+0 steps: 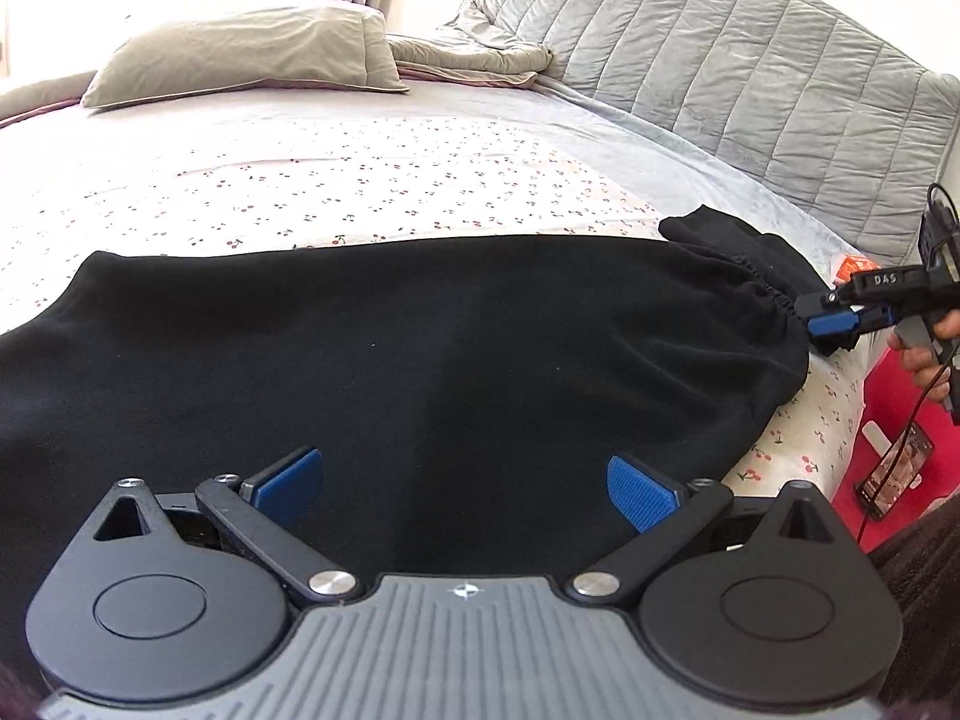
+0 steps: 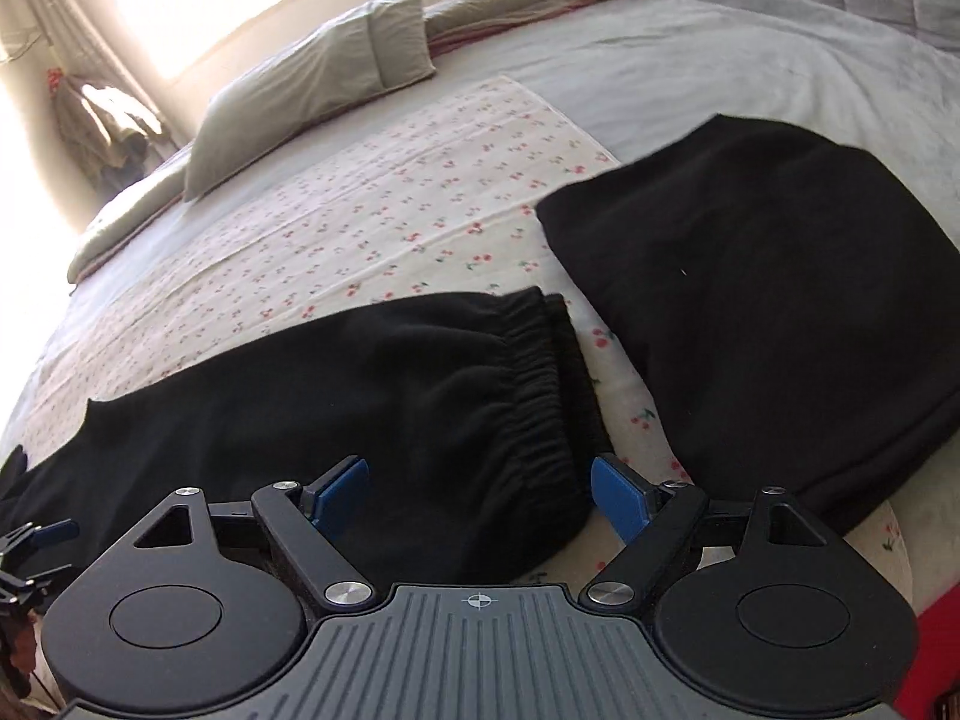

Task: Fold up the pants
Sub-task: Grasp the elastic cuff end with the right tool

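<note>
both your left tongs (image 1: 465,483) and right tongs (image 2: 478,489) hang spread over the black fleece pants (image 1: 390,348). pinch the gathered elastic waistband (image 2: 534,396) squarely with the right, catching both layers before you lift.

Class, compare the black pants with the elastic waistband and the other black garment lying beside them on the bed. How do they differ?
The black pants with the gathered elastic waistband lie stretched out long and sit between the right gripper's open fingers; the folded black garment forms a compact block, untouched, farther right. The pants show a ruched edge; the folded garment's edges look smooth. Both are black fabric on the cherry-print sheet.
</note>
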`<state>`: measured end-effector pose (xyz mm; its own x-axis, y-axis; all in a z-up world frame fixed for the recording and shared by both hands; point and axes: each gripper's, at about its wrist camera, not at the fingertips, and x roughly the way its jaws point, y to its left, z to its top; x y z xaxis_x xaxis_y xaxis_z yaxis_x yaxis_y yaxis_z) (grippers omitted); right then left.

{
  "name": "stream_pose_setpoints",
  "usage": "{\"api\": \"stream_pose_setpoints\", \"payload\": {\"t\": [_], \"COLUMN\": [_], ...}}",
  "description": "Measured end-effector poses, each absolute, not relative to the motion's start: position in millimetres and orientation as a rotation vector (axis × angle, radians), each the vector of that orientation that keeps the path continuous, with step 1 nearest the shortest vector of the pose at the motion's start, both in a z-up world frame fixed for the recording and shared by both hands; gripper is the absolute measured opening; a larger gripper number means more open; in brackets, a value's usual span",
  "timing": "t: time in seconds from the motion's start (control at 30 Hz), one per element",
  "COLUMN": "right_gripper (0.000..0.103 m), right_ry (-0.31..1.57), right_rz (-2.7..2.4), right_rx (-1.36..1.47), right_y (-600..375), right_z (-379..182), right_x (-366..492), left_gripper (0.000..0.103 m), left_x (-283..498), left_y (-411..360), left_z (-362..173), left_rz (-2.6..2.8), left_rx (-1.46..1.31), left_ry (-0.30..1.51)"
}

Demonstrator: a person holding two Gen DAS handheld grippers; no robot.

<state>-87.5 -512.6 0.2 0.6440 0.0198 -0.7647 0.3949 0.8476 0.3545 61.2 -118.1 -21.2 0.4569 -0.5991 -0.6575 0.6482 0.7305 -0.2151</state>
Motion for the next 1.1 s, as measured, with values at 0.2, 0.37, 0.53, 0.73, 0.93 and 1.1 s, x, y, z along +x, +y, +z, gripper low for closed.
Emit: {"api": "stream_pose_setpoints", "payload": {"t": [0.2,0.37,0.53,0.73,0.93,1.1], "right_gripper": [0.085,0.082,0.056,0.024,0.020,0.019], "right_ry": [0.900,0.833,0.798,0.751,0.656,0.633], "right_rz": [-0.255,-0.319,-0.390,-0.368,-0.311,-0.176], "right_rx": [0.580,0.495,0.462,0.532,0.369,0.212], "right_y": [-510.6,-494.1,-486.1,-488.4,-446.2,-383.8], "right_z": [-27.8,-32.3,-30.7,-11.9,26.7,46.0], "right_x": [-88.2,-81.7,-77.6,-83.4,-61.1,-39.5], "left_gripper": [0.103,0.103,0.103,0.103,0.101,0.098], "left_x": [58.4,62.3,62.5,66.5,79.9,89.3], "left_y": [-129.0,-137.4,-140.5,-135.5,-128.8,-120.9], "left_z": [-21.0,-28.0,-27.2,-29.8,-33.2,-36.7], "left_rz": [-0.794,-0.797,-0.798,-0.770,-0.757,-0.759], "left_rx": [0.052,0.037,0.029,-0.030,-0.194,-0.352], "left_ry": [0.779,0.811,0.817,0.821,0.871,0.894]}}
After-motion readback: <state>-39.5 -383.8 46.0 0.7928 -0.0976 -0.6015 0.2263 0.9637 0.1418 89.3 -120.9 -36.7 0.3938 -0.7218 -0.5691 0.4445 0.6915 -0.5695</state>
